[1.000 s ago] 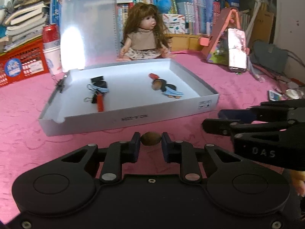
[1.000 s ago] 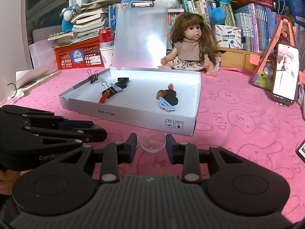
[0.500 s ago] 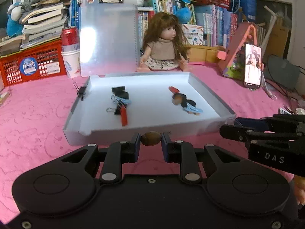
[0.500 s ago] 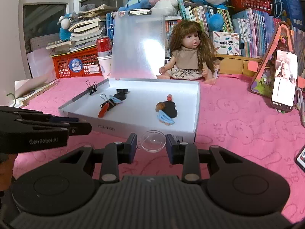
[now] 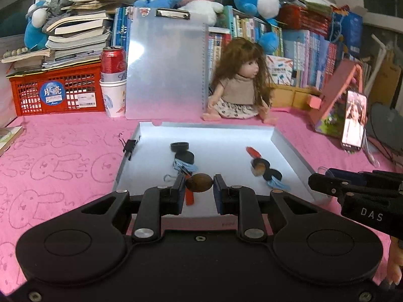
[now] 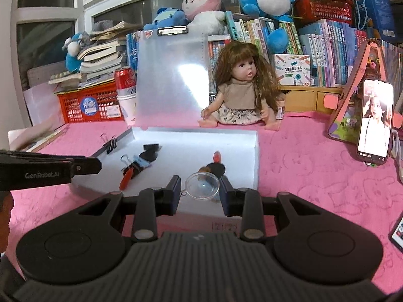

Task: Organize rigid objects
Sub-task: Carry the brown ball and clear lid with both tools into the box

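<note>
Left wrist view: left gripper is clamping a brown oval nut-like bead over the white tray, w/ right gripper pinching a clear dome lid above its near edge, both needing lowering & release inside.

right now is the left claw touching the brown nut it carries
Touching. The left wrist view shows the left claw pinching the brown nut, both pads pressed against its ends with no gap.
</note>
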Tool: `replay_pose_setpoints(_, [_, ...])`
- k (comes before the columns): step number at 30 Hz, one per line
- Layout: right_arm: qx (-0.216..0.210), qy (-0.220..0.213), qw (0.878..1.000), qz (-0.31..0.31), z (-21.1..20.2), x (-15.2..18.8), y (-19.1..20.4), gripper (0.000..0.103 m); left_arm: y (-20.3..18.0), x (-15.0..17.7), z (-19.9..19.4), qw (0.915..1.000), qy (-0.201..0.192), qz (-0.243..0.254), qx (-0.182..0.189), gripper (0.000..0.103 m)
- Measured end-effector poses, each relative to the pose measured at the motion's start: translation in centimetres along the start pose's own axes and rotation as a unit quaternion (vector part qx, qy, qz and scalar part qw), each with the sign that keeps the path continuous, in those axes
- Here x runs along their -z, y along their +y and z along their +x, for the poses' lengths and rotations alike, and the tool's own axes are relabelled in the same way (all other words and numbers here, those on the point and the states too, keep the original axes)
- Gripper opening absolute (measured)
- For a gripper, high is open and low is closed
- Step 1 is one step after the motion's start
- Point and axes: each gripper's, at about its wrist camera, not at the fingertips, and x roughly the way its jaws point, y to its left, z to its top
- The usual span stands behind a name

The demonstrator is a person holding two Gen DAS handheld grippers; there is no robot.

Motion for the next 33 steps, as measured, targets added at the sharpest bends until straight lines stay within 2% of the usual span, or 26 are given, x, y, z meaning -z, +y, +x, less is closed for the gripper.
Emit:
replay_pose_setpoints(6, [0.006,0.000,1.000,0.003,0.9,-0.8,0.0,0.038,0.6,-0.8,0.9,0.9999,-0.007,-0.010,-0.004,0.023])
replay_pose_setpoints(11, [0.007,0.006,1.000,0.005,1.9,-1.4,-0.1,0.038,1.0,-2.0,2.1,0.9999,-0.010,-0.007,0.006,0.023])
replay_pose_setpoints(19, [0.004,0.021,0.999,0.048,4.6,-4.1,-1.4,0.038,2.1,-4.8,5.4,0.9997,0.009,-0.024,-0.002,0.023])
replay_pose_setpoints(29, [0.022,0.056,0.992,0.115,9.6,-5.4,-4.5,0.038,4.1,-5.4,10.0,0.9982,0.038,-0.038,-0.025,0.023])
replay_pose_setpoints(33, [0.027,0.068,0.990,0.122,11.2,-5.5,-4.8,0.038,4.9,-5.4,11.6,0.9973,0.045,-0.049,-0.032,0.023])
